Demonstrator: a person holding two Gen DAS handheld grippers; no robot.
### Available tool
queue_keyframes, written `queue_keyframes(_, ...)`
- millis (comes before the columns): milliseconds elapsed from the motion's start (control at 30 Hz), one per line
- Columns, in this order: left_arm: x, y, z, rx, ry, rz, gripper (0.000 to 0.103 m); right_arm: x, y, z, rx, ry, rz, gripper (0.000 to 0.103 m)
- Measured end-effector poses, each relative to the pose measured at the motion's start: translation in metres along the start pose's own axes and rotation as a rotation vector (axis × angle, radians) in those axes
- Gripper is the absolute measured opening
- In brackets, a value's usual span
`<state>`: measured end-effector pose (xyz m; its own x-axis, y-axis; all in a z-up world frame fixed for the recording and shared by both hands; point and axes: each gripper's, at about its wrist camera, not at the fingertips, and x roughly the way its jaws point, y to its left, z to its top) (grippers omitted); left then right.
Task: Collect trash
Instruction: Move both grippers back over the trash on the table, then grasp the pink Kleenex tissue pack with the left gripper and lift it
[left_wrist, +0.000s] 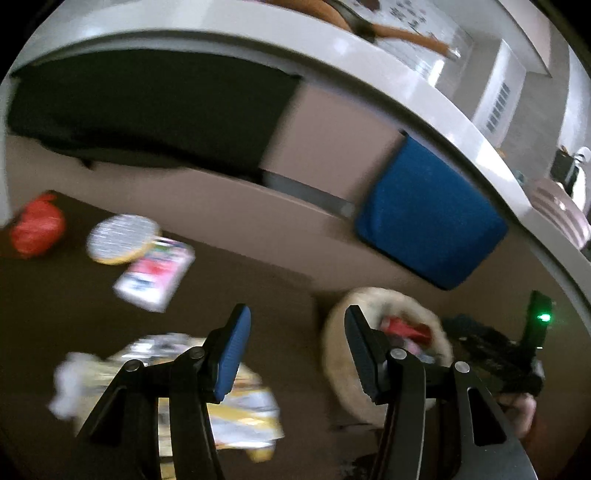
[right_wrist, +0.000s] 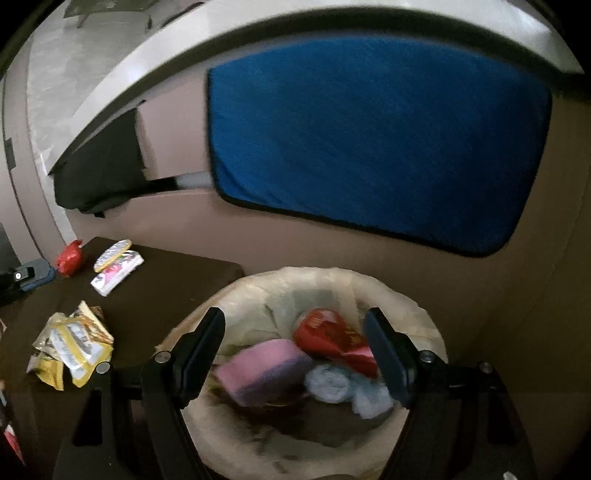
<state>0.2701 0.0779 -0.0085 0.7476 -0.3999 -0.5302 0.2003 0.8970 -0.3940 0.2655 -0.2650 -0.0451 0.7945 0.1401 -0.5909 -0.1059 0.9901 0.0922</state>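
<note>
We hold the right hand-held gripper (right_wrist: 295, 350) spread and empty over the lined trash bin (right_wrist: 406, 295); left hand-held gripper (left_wrist: 295, 350), also spread, faces the yellow wrappers (left_wrist: 243, 413) left of the bin.

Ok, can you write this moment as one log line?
right hand-held gripper: open over bin | left hand-held gripper: open | wrappers: on table

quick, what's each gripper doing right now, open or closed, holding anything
Left gripper: open, holding nothing, over the dark table.
Right gripper: open, holding nothing, above the trash bin.
</note>
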Motion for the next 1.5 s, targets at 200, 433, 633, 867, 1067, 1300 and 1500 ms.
queue_keyframes(200, -0.05, 0.068, -0.005, -0.061, -0.055, 0.112, 0.054, -0.014, 0.049, 0.0, -0.045, -0.057, 0.082, 0.075)
queue_keyframes(433, -0.078, 0.117, -0.028, -0.115, -0.045, 0.162, 0.054, -0.006, 0.114, -0.006, -0.126, -0.025, 0.204, 0.075)
queue_keyframes(633, -0.074, 0.148, -0.043, -0.145, -0.005, 0.154, 0.054, 0.007, 0.151, -0.017, -0.189, 0.017, 0.252, 0.075)
queue_keyframes(867, -0.026, 0.154, -0.026, -0.104, 0.067, 0.074, 0.054, 0.03, 0.167, -0.025, -0.161, 0.048, 0.297, 0.075)
queue_keyframes(1067, 0.048, 0.134, 0.006, 0.097, 0.188, 0.126, 0.054, 0.055, 0.168, -0.032, -0.141, 0.097, 0.299, 0.075)
queue_keyframes(1300, 0.119, 0.137, 0.029, 0.108, 0.309, 0.179, 0.054, 0.068, 0.156, -0.039, -0.115, 0.105, 0.284, 0.075)
queue_keyframes(1500, 0.152, 0.126, 0.032, 0.156, 0.337, 0.23, 0.054, 0.073, 0.144, -0.045, -0.093, 0.115, 0.281, 0.075)
